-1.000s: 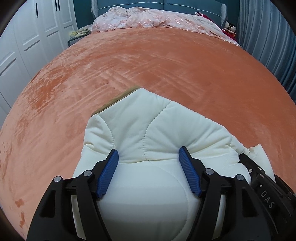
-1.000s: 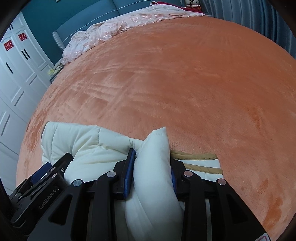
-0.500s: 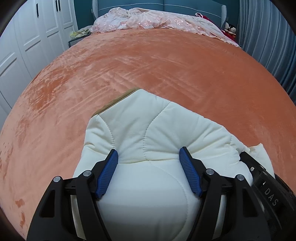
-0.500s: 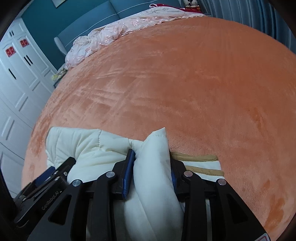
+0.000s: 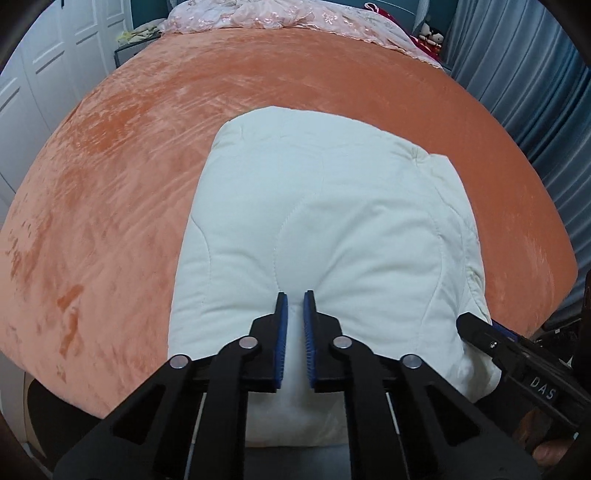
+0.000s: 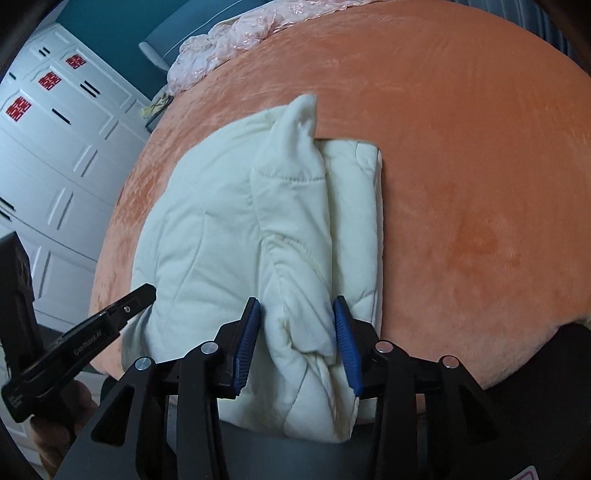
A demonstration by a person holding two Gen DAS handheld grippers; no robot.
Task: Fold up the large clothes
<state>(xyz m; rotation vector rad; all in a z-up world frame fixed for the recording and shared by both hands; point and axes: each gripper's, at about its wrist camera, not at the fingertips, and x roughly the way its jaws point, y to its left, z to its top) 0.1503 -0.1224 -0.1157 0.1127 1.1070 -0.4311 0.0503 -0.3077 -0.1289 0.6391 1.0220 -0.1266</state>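
Note:
A cream quilted jacket point(image 5: 325, 221) lies folded on the orange bedspread point(image 5: 129, 184), its near end hanging over the bed's front edge. My left gripper point(image 5: 295, 295) hovers above that near end, its jaws closing to a thin slit with no cloth pinched between them. In the right wrist view a puffy ridge of the jacket point(image 6: 221, 229) runs away from me between the blue pads. My right gripper point(image 6: 297, 317) straddles this ridge; its jaws are opening and rest loosely against it. The left gripper's finger point(image 6: 122, 310) shows at the lower left.
A crumpled pink quilt point(image 5: 277, 14) lies at the head of the bed. White wardrobe doors point(image 6: 55, 166) stand on the left and blue curtains point(image 5: 535, 92) on the right. The bedspread point(image 6: 461, 166) stretches bare beyond the jacket. Dark floor shows below the bed's near edge.
Both grippers pulled back and rose from the jacket. The left one let go of the thick fold and closed. The tan collar no longer shows, and more of the jacket is in view.

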